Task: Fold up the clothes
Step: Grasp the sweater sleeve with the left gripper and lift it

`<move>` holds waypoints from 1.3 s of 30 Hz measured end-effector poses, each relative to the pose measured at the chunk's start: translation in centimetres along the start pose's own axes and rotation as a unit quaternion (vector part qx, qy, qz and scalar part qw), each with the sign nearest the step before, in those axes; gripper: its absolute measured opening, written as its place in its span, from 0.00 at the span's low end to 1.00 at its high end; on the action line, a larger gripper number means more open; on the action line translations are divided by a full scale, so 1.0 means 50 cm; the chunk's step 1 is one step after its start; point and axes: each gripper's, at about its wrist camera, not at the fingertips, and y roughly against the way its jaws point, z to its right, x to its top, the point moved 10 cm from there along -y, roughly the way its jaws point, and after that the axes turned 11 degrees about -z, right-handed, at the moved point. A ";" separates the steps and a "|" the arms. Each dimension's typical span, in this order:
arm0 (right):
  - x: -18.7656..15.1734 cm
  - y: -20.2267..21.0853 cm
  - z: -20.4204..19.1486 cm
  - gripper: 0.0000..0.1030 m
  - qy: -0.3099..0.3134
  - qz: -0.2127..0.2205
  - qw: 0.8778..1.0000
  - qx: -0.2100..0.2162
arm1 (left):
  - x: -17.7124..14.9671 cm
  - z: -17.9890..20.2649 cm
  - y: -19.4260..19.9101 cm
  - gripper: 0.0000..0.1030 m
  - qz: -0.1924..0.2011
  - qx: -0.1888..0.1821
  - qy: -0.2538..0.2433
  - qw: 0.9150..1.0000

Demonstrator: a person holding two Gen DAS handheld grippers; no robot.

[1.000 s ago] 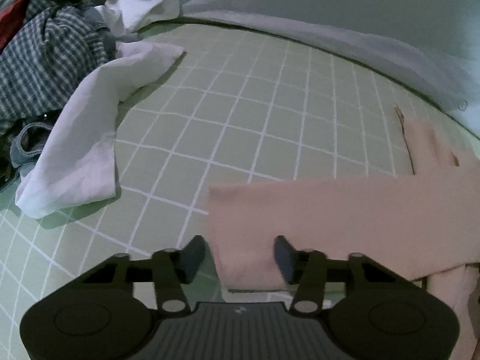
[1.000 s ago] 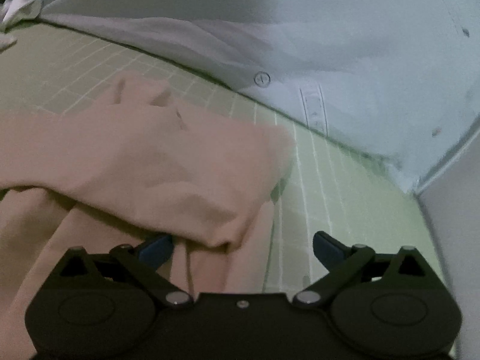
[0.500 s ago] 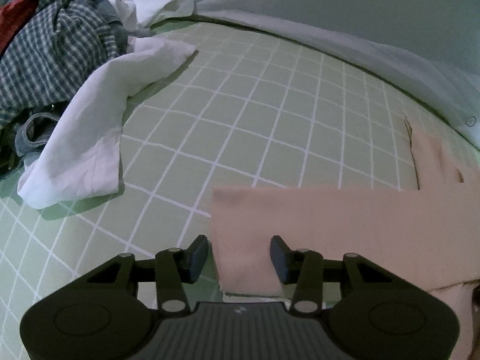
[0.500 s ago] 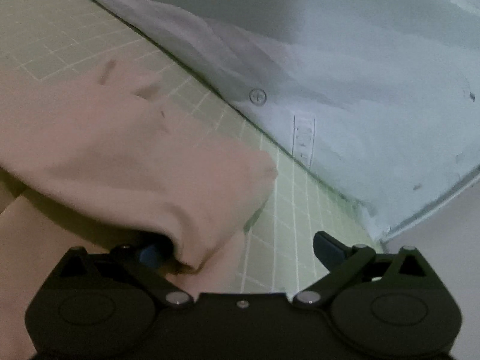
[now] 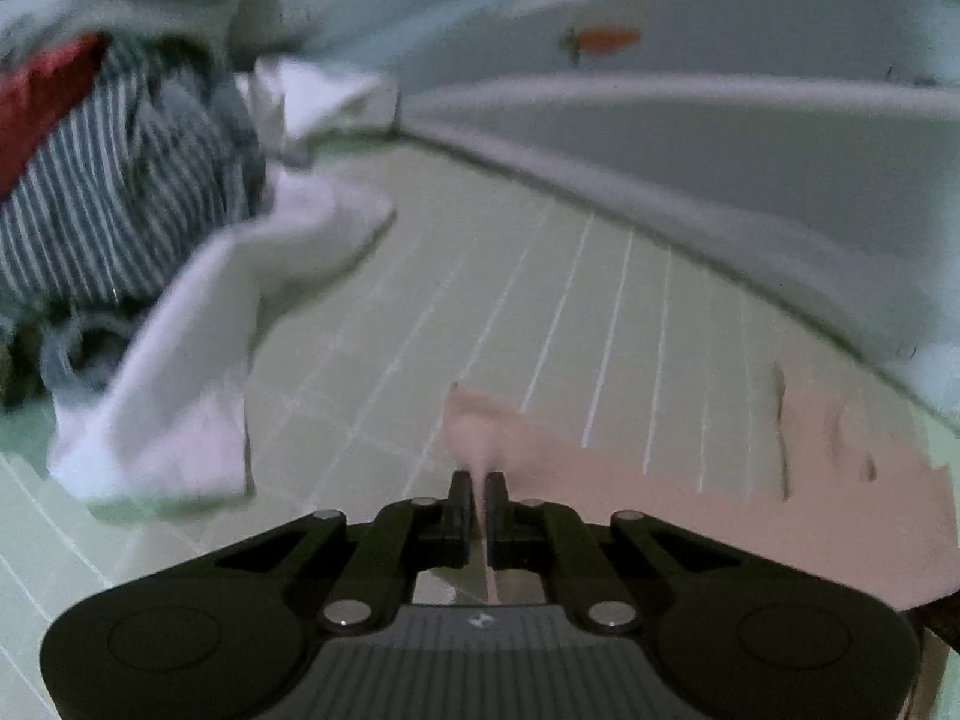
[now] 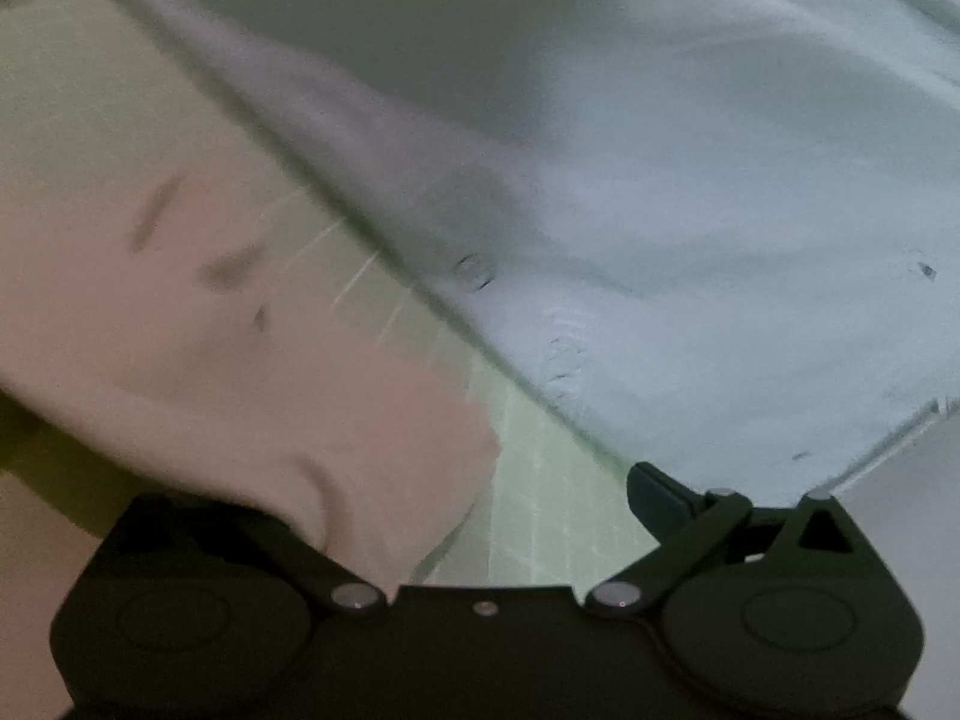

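In the left wrist view, the left gripper had its two black fingers pressed almost together, and a thin edge of the pale pink cloth garment was pinched between them. From the fingers the pink cloth spread to the right and lay on the light green mat with white grid lines. To the left of the gripper, a crumpled white cloth lay on the mat, well apart from the pink one. Behind it was a heap of clothes with a dark striped garment and a red piece at the top left. A pale grey-blue fabric ran along the far edge of the mat. This picture was blurred.

In the right wrist view, the right gripper was wide apart. Its right finger stood free above the green mat, while the left finger was hidden under a fold of the pink garment, which lay over that side. The gripper held nothing that I could see. The pale grey-blue fabric filled the upper right part.
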 end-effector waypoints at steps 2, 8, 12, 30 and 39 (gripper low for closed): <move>0.008 0.011 0.023 0.99 -0.039 0.001 0.999 0.017 | 0.024 0.000 0.033 0.04 0.025 -0.002 0.003 1.000; 0.027 0.046 0.068 0.99 -0.106 0.017 0.994 0.025 | 0.088 0.019 0.124 0.04 0.092 -0.017 -0.007 0.996; 0.037 0.064 0.080 0.99 -0.125 0.029 0.992 0.017 | 0.118 0.030 0.177 0.04 0.131 -0.027 -0.012 0.991; 0.006 0.036 0.016 1.00 -0.273 -0.051 0.894 0.352 | 0.040 -0.134 0.041 0.05 0.030 0.047 0.073 0.996; -0.024 0.031 0.092 0.99 -0.354 -0.044 0.852 0.382 | 0.020 -0.147 -0.008 0.05 0.002 0.059 0.073 0.996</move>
